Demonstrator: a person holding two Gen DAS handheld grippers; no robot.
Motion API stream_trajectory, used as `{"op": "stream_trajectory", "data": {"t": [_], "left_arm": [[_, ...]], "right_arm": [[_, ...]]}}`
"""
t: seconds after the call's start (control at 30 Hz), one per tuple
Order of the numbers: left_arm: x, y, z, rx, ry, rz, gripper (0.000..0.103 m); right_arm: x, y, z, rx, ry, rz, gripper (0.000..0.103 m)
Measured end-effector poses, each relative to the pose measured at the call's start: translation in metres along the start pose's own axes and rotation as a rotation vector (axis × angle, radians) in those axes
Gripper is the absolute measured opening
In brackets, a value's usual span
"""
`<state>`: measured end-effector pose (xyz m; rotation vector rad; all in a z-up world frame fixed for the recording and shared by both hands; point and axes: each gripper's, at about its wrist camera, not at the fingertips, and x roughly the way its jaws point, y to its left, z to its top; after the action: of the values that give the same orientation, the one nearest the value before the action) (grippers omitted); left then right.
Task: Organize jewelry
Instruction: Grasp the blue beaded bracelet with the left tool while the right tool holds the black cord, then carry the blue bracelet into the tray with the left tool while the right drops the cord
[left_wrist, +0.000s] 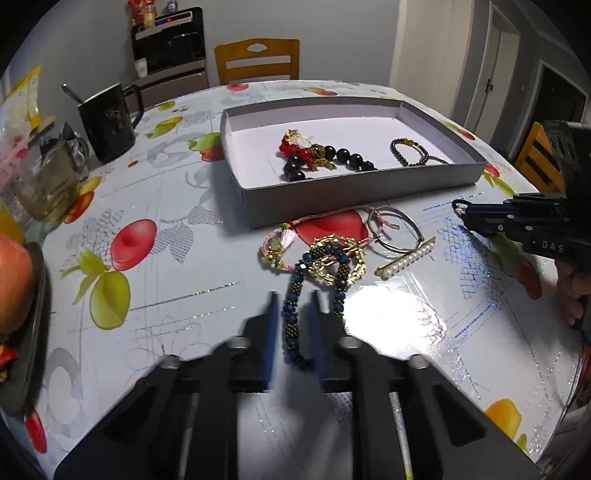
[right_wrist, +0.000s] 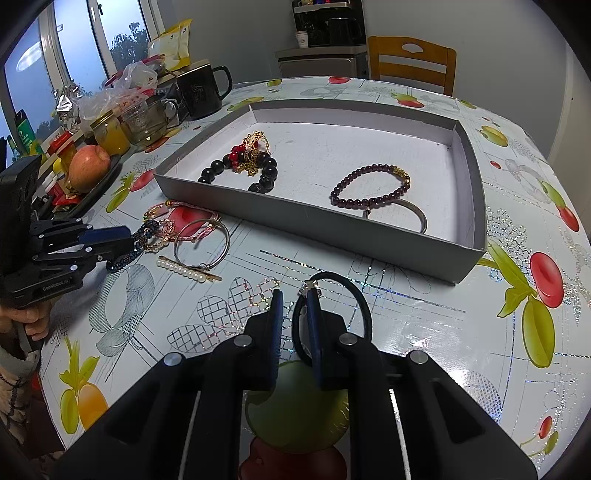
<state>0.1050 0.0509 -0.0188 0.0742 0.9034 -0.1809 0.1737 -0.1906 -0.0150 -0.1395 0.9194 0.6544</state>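
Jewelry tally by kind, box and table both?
Silver bangles: 2, boxed bangle, loose bangle
Beaded bracelets: 3, black beads, purple beads, blue beads
Red-bead-and-gold tangle: 1
Gold chain: 1
Pink cord bracelet: 1
Pearl clip: 1
Black cord loop: 1
Total: 10

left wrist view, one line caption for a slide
Left gripper straddles a blue beaded bracelet in the tabletop pile, near the grey tray.
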Motion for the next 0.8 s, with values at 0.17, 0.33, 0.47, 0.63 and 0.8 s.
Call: {"op": "stream_trajectory", "data": {"t": [0.17,0.33,0.47,0.63,0.8], "left_arm": [[-0.007,0.000,-0.001,-0.023,-0.013,-0.045,0.007],[-0.026,-0.004,0.005,-0.033,-0.062,-0.080,0.007],[-0.047,-0.011,0.013,-0.014,-0.111,-0.090,0.007],[-0.065,-0.021,0.021,0.014,-0.153,-0.095,0.007],[-0.077,-0.031,0.029,0.040,-0.184,-0.102,0.007]], "right_arm": [[-0.001,-0.001,0.000,0.004,-0.006,-0.001,0.003],[-0.005,0.001,-0.001,0.005,-0.027,0.007,0.002],[-0.012,0.003,0.001,0.005,-0.044,0.011,0.002],[-0.027,0.008,0.010,-0.003,-0.085,0.019,0.002],[-0.043,0.014,0.019,-0.021,-0.122,0.021,0.002]]}}
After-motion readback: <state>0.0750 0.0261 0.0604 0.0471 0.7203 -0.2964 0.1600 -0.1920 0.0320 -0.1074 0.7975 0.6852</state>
